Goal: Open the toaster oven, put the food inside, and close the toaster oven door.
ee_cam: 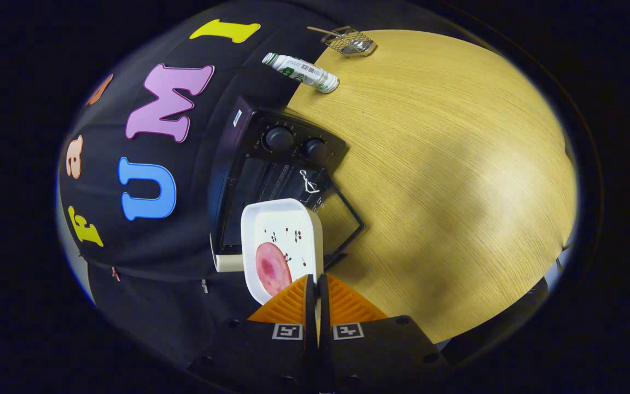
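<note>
My gripper is shut on the near rim of a white dish, with both fingers pressed on its edge. A round pink slice of food lies in the dish, just ahead of the fingertips. Beyond the dish stands the black toaster oven, with two knobs on its panel. Its glass door hangs open, lowered towards the wooden table. The dish is held at the oven's mouth, above the open door, and hides part of the opening. I cannot tell how far in it reaches.
A white and green bottle lies on the table beyond the oven, near the cloth wall. A small wire basket sits further off at the table's edge. A cream part shows beside the dish at the oven's near end.
</note>
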A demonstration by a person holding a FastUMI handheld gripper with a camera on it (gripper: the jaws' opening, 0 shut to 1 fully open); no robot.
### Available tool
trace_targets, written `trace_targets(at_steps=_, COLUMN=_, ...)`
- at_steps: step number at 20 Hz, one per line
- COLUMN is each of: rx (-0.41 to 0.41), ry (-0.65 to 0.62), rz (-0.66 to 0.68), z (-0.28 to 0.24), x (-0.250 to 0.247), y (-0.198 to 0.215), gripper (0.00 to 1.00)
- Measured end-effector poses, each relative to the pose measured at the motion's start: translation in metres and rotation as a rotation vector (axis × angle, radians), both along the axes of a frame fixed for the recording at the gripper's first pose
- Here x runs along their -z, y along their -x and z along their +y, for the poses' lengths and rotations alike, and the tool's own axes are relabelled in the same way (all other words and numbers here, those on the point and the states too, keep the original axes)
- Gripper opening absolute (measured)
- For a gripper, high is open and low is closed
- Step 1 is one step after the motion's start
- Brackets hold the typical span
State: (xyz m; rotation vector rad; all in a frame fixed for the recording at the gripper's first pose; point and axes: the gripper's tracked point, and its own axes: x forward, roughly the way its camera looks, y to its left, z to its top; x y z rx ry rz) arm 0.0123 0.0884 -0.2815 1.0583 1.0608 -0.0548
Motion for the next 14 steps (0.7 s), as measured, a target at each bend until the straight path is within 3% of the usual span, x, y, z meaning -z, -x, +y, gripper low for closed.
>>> trace_targets(at_steps=7, rx=0.08, ry=-0.059, rz=0.064, z=0.035, x=0.039, y=-0.056, gripper=0.06)
trace_targets(at_steps=14, rx=0.162, ry=-0.098, rz=0.04, z=0.063, x=0.061, y=-0.113, gripper=0.06)
